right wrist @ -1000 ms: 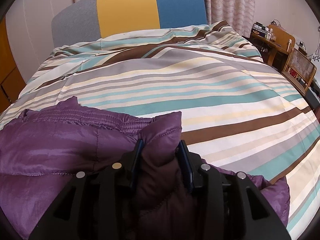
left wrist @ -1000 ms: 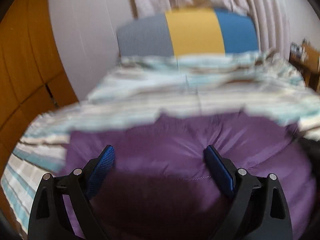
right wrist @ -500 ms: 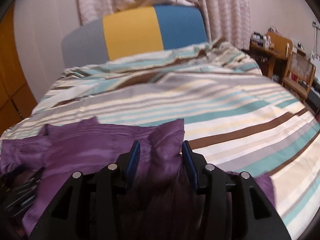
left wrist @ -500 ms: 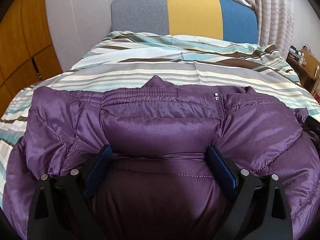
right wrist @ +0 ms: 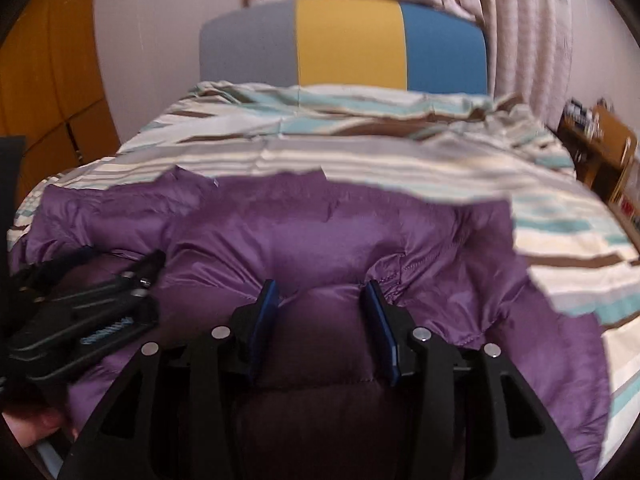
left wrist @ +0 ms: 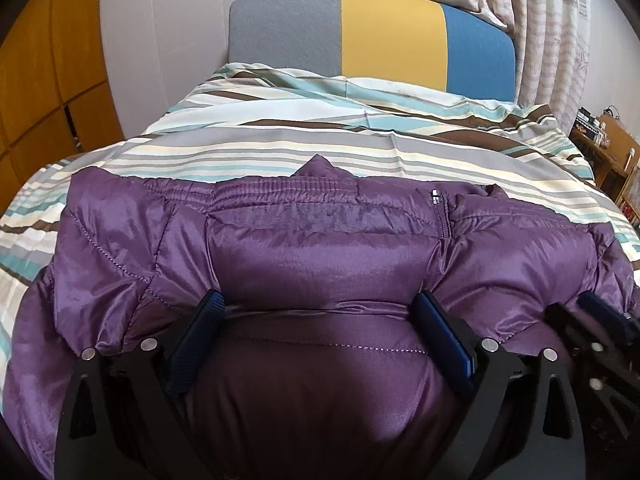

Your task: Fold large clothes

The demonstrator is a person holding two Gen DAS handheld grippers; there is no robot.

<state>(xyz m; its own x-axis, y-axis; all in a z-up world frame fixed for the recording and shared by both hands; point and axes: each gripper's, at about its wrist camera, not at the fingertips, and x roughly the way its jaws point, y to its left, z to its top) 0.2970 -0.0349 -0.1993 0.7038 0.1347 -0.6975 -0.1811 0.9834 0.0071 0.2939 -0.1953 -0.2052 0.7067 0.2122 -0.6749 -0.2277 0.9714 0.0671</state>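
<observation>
A purple puffer jacket [left wrist: 320, 256] lies spread on the striped duvet [left wrist: 320, 148] of a bed, at the near end of it, with its elastic hem edge toward the headboard [left wrist: 372, 48], which has three panels: grey, yellow and blue. A small zipper pull [left wrist: 435, 196] shows near that hem, a little right of the middle. The left gripper [left wrist: 318, 324] is low over the near part of the jacket; its blue pads stand wide apart and a thick roll of the purple fabric bulges between them, touching both, so it looks clamped on the jacket, though I cannot say how firmly. The right gripper [right wrist: 323, 308] is just beside it, on the right part of the same jacket. Its jaws have just been opening a little, and a padded fold of the jacket is between its two blue pads, pressed at both sides. In the right wrist view, which is blurred, the left gripper shows as a black frame at the lower left, and part of a hand [right wrist: 36, 424] shows under it. A pale curtain [left wrist: 552, 32] hangs behind the headboard, orange wooden cupboard doors [left wrist: 44, 92] are on the left, and a wooden desk [left wrist: 600, 148] stands at the right side of the bed.
</observation>
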